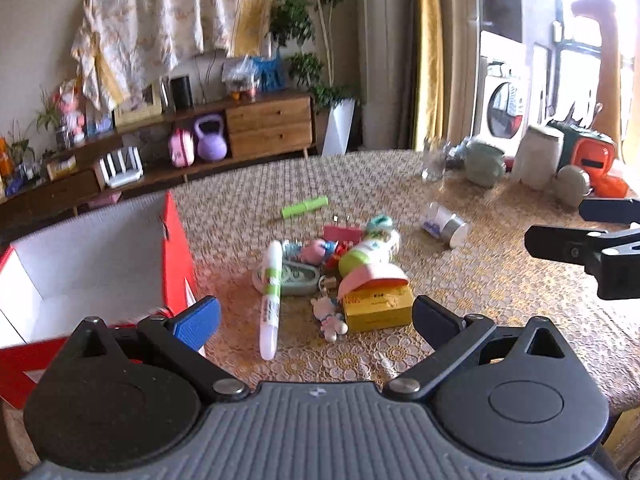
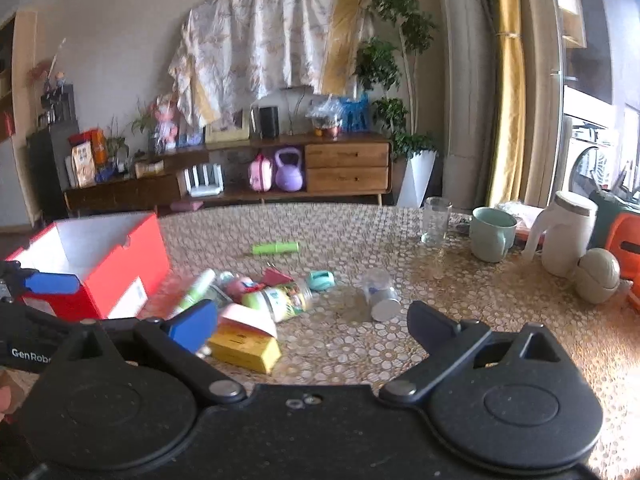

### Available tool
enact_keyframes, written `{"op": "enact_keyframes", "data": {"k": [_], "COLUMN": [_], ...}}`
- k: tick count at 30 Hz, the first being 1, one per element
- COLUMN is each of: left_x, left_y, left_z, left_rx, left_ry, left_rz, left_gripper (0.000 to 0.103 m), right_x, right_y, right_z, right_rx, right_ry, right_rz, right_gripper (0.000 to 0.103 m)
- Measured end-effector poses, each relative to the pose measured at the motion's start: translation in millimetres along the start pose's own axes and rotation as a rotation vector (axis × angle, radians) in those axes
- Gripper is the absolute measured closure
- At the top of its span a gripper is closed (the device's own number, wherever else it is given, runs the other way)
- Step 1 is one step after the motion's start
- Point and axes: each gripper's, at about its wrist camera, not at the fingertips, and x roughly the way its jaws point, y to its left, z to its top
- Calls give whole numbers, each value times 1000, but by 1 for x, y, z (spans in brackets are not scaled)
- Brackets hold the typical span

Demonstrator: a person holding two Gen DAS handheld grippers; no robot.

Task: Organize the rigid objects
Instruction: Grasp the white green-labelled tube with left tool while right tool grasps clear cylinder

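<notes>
A heap of small objects lies mid-table: a white and green marker [image 1: 270, 300], a yellow box [image 1: 378, 306] with a pink flap, a green-capped bottle [image 1: 366, 254], a small pink and white figure [image 1: 330, 316] and a red charger [image 1: 342, 234]. A green pen [image 1: 305, 207] and a small clear jar [image 1: 444, 226] lie apart. An open red box [image 1: 176, 248] stands at the left. My left gripper [image 1: 316, 320] is open and empty, just in front of the heap. My right gripper [image 2: 312, 322] is open and empty, with the yellow box [image 2: 246, 346] by its left finger.
At the table's far right stand a glass [image 2: 435, 220], a green mug [image 2: 492, 234], a white jug [image 2: 568, 236], a round beige pot [image 2: 598, 276] and an orange item [image 2: 626, 240]. The right gripper also shows in the left wrist view [image 1: 560, 226]. A sideboard lies beyond the table.
</notes>
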Motion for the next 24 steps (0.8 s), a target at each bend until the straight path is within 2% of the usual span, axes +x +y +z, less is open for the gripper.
{"op": "enact_keyframes", "data": {"k": [9,13,17,20,24], "left_x": [52,77,99,115,131], "left_y": [-6,-5,0,3,6], "left_z": [16,23,26,23,18], "left_rx": [18,18,5,-3,0], "left_ry": [10,28,55,87,130], "left_rz": [129,154,186,205,211], "left_gripper": [1,4,14,15,32], "right_x": [53,80,108,127,149], "right_y": [-28,-42,-52,-53,-56], "right_z": [0,7,11,11,8], "right_rx": [-27,-14,-13,-27,-42], "right_ry": [54,82,102,126,154], "right_rz": [-22,-31,-45,-48,-69], "right_gripper": [7,8,14,21,23]}}
